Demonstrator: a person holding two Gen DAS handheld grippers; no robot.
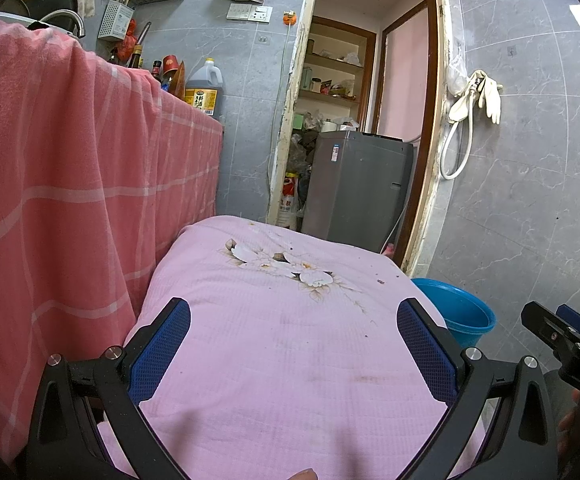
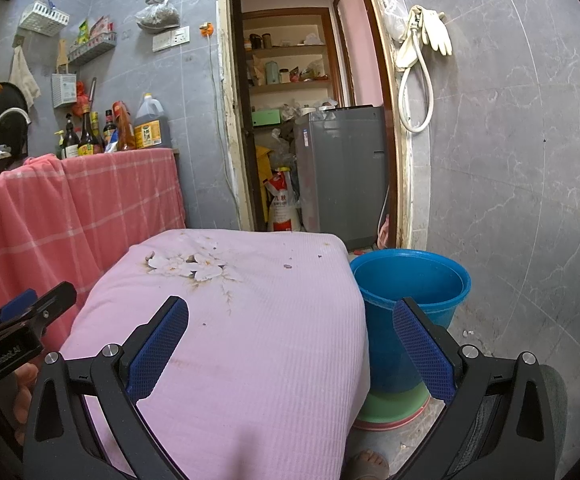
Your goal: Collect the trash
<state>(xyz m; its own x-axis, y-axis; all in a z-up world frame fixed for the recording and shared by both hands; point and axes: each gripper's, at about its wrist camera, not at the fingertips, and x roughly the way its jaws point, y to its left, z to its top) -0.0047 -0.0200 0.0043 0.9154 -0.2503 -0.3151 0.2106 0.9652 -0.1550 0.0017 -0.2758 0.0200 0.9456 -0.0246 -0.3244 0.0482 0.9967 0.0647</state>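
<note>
A pink cloth with a flower print [image 1: 290, 360] [image 2: 230, 340] covers a low surface in both wrist views. Small dark scraps lie on it: one near the far right edge [image 1: 379, 281] [image 2: 288, 266], and a brown bit sits among the printed flowers [image 1: 278, 257] [image 2: 190, 258]. My left gripper [image 1: 293, 344] hovers open above the near part of the cloth, holding nothing. My right gripper [image 2: 290, 344] is open too, over the cloth's right edge and empty. A blue bucket [image 2: 409, 280] [image 1: 457, 312] stands on the floor just right of the cloth.
A red checked cloth [image 1: 70, 200] drapes the counter on the left, with bottles on top. The bucket rests on a green basin [image 2: 389, 404]. Beyond stand a doorway and a grey appliance [image 2: 341, 168]. A person's foot [image 2: 365, 464] shows below.
</note>
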